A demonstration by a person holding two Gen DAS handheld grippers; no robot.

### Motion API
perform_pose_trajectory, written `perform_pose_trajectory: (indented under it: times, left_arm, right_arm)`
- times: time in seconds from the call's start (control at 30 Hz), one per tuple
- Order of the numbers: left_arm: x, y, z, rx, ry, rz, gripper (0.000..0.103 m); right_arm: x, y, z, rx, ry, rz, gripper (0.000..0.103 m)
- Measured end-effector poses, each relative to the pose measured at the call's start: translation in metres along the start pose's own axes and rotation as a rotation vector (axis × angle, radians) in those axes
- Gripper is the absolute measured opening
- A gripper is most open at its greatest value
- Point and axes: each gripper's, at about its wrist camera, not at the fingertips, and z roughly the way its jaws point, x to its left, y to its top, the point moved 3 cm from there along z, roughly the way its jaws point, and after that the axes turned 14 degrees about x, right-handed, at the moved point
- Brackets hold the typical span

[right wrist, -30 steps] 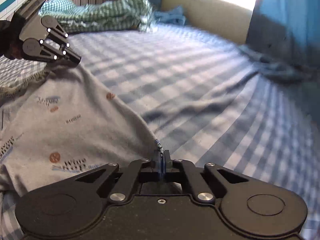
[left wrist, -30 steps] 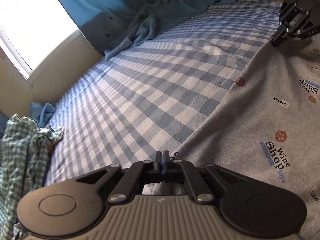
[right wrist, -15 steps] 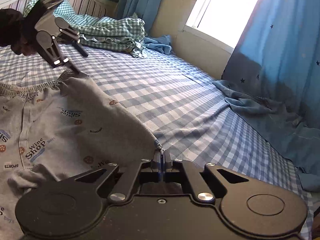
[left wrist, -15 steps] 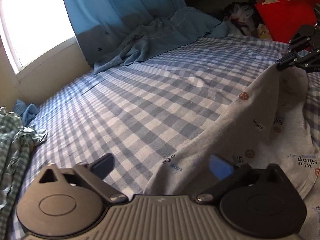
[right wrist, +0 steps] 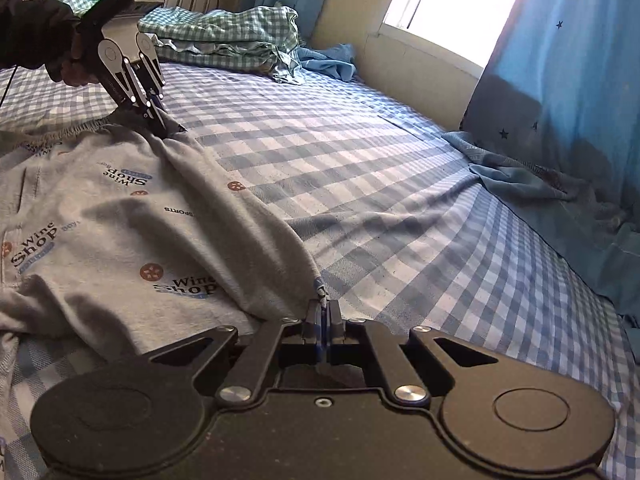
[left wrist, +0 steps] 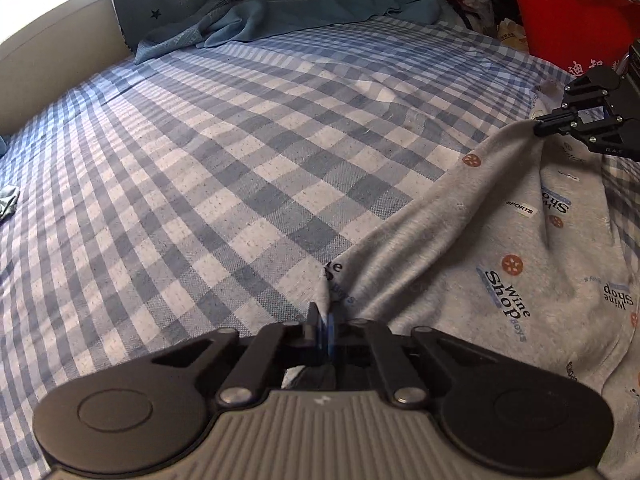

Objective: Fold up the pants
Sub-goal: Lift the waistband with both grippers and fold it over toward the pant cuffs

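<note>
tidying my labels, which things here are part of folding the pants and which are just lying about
Part of the job:
grey printed pants
left gripper, shut on the pants
right gripper, shut on the pants

Lying about:
green checked bedding
blue star curtain
red bag
checked bedsheet

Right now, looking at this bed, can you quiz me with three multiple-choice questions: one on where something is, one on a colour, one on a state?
1. Where does the red bag sit?
A. beyond the bed's far edge
B. on the pants
C. under the window

2. What colour are the pants?
A. green
B. grey with prints
C. black

3. How is the left gripper?
A. open wide
B. shut on the pants
C. hovering empty

Answers: 1 A, it shows past the checked sheet; 2 B, grey cloth with lettering; 3 B, cloth is pinched between its fingers, as with the right gripper.
</note>
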Motion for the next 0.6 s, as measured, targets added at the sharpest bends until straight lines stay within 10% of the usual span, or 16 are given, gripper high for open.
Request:
perform_pose_trajectory:
  times: [0.33,0.6]
  left_arm:
    - [-0.039,-0.024,-0.062,-0.218,0.286,-0.023,0.001]
    - [-0.139,-0.095,-0.136,-0.435,0.554,0.218,0.001]
  right_arm:
    - [0.012,0.006,-0.037,-0.056,-0.063,0.009,0.0]
    - [0.082,-0.025,-0.141,-0.17,-0.185,-0.039,0.0]
